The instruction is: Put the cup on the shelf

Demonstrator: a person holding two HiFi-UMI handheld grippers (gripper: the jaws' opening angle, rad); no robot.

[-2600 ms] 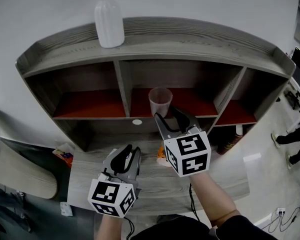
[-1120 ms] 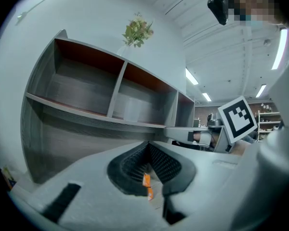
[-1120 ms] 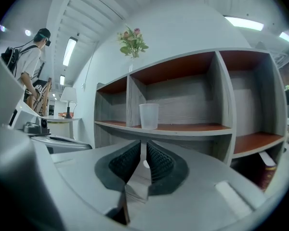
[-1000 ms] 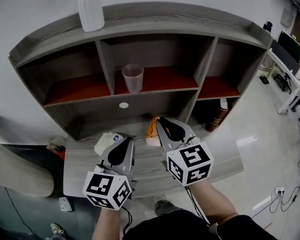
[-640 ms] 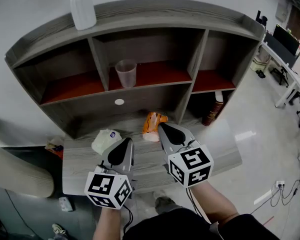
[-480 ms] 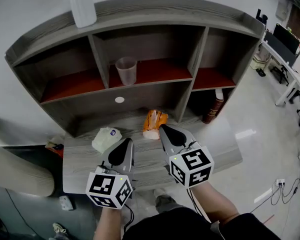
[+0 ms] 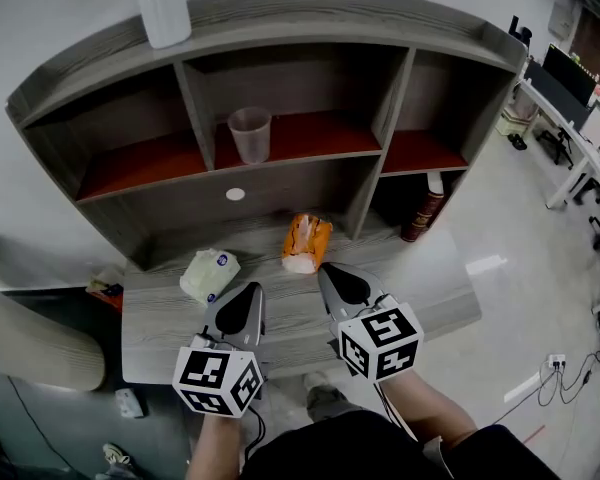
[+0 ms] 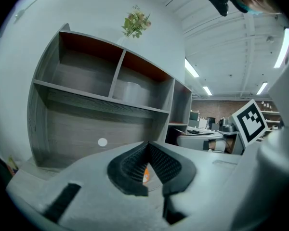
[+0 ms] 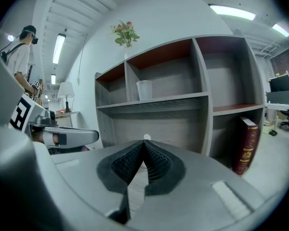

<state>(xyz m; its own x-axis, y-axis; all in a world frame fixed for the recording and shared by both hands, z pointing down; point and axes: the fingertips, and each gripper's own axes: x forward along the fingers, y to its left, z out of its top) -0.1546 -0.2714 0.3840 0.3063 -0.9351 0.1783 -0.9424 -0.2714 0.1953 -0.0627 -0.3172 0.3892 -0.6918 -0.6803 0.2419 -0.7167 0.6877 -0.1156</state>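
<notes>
While their jaws are pressed together on nothing, the right gripper and left gripper hang over the desk. Beyond them the cup stands upright in the middle bay of the shelf; the job looks done, so retreat low, clear of it.

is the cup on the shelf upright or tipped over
Upright. The cup stands on its base in the middle compartment of the shelf, with its open rim facing up.
</notes>
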